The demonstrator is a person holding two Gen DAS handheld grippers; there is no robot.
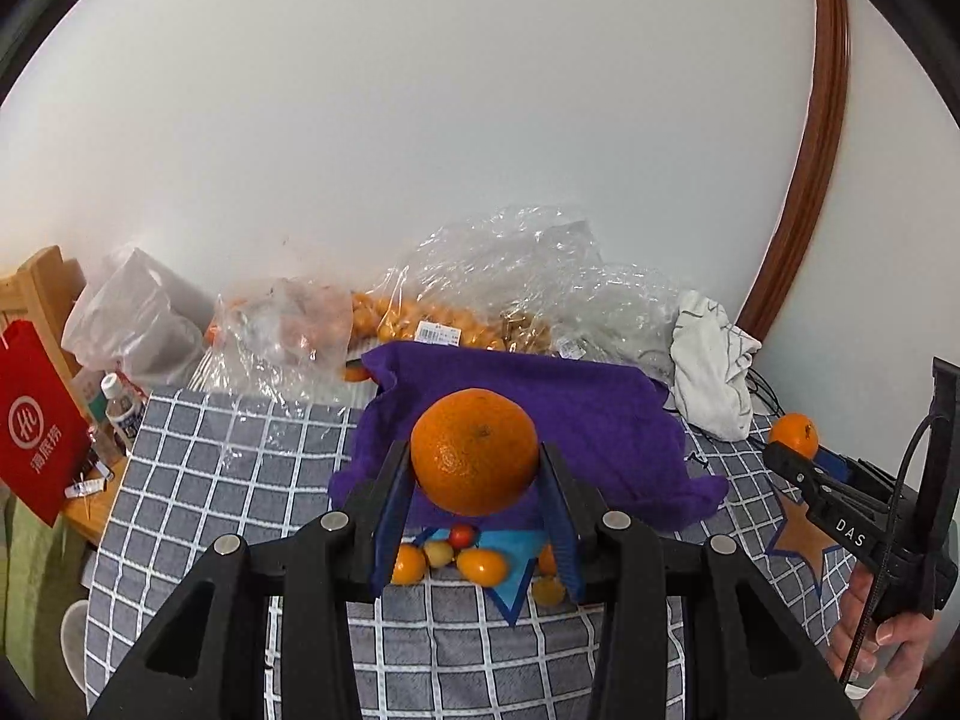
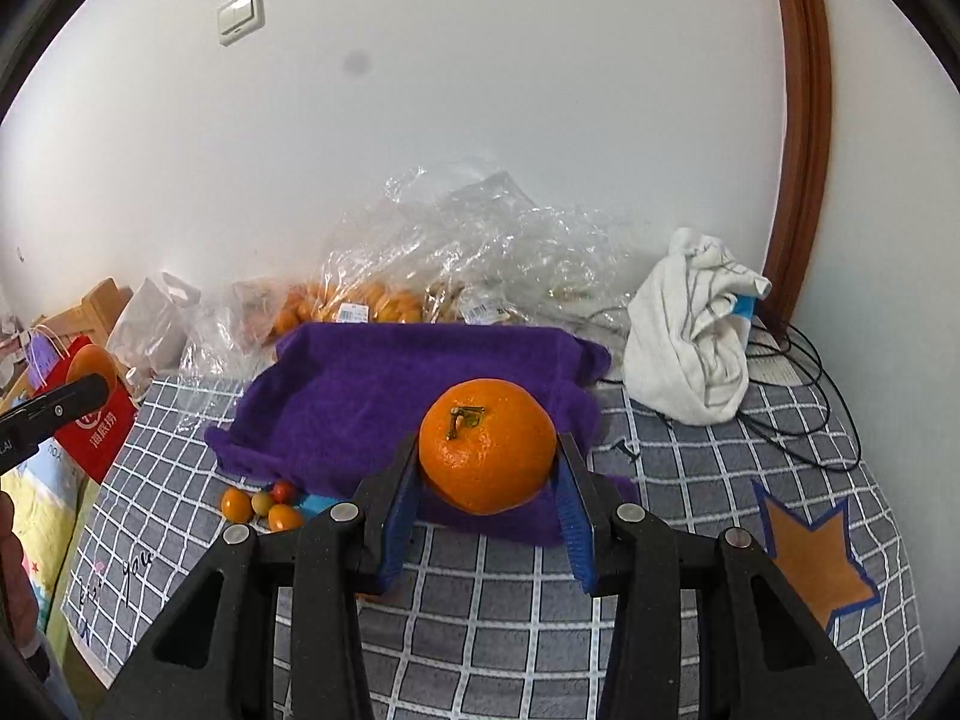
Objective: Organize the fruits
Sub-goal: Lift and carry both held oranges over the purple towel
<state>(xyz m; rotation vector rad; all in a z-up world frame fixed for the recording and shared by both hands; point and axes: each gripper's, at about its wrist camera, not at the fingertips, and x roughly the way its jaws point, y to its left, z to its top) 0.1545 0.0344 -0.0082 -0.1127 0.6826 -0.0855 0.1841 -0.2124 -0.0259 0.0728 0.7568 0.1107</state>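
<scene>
My left gripper is shut on a large orange and holds it above the purple towel. My right gripper is shut on a second orange with a stem, above the front right of the towel. The right gripper also shows at the right of the left wrist view with its orange. Several small kumquats and tomatoes lie on the checked cloth in front of the towel; they also show in the right wrist view.
Clear plastic bags of fruit lie against the wall behind the towel. A white crumpled cloth and black cables are at the right. A red paper bag and bottles stand left. An orange star patch marks the cloth.
</scene>
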